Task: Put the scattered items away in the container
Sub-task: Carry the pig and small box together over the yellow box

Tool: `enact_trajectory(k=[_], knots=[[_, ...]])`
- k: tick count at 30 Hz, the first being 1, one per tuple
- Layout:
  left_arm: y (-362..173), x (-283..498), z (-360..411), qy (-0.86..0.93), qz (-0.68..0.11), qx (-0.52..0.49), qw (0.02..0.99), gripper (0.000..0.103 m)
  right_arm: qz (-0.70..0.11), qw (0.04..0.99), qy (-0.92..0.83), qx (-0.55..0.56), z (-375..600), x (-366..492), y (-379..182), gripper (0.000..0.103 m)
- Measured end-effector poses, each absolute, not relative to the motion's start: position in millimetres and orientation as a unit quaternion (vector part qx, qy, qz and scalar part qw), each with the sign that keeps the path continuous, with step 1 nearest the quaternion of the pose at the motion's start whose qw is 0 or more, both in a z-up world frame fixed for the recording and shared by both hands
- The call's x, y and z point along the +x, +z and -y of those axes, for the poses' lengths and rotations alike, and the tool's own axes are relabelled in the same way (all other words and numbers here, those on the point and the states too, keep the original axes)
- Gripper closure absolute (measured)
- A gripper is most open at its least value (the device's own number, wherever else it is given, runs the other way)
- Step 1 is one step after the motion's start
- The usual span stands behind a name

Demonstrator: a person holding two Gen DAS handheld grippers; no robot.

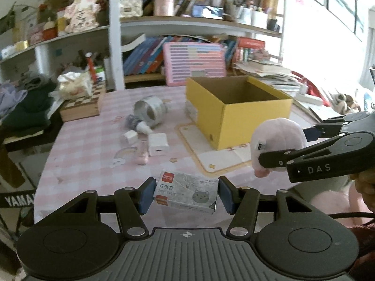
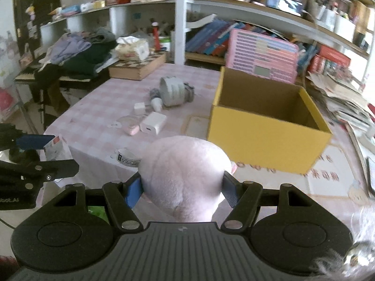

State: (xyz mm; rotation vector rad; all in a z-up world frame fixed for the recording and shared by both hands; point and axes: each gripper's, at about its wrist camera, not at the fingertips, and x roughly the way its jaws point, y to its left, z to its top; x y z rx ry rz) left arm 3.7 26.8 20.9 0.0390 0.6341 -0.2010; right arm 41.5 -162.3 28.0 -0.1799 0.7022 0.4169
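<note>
An open yellow cardboard box (image 1: pixel 239 114) (image 2: pixel 267 138) stands on the pink checked table. My left gripper (image 1: pixel 186 195) is shut on a grey staple box (image 1: pixel 186 193) with a cat face, near the table's front edge. My right gripper (image 2: pixel 181 192) is shut on a pink plush toy (image 2: pixel 185 173) (image 1: pixel 276 140), held just in front of the yellow box. Loose on the table lie a white charger (image 1: pixel 158 144) (image 2: pixel 153 122), a small white cube (image 1: pixel 129 137), a pink case (image 1: pixel 141 158), a tape roll (image 1: pixel 150 110) (image 2: pixel 173 91) and a small bottle (image 1: pixel 140 125).
A chessboard box (image 1: pixel 82 104) with a tissue pack sits at the table's back left. A pink tablet toy (image 1: pixel 194 63) leans behind the yellow box. Paper stacks (image 2: pixel 346 98) lie to its right. A small round tape (image 2: pixel 127 158) lies near the plush. Shelves stand behind.
</note>
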Motion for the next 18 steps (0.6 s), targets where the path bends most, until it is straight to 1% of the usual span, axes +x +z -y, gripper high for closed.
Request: enact_trajectory(k=[18], knots=[[24,-3,11,-0.163,-0.299,0.049,0.939,0.046,-0.361,0.92,0.146,-0.051,202,11,20,0.037]])
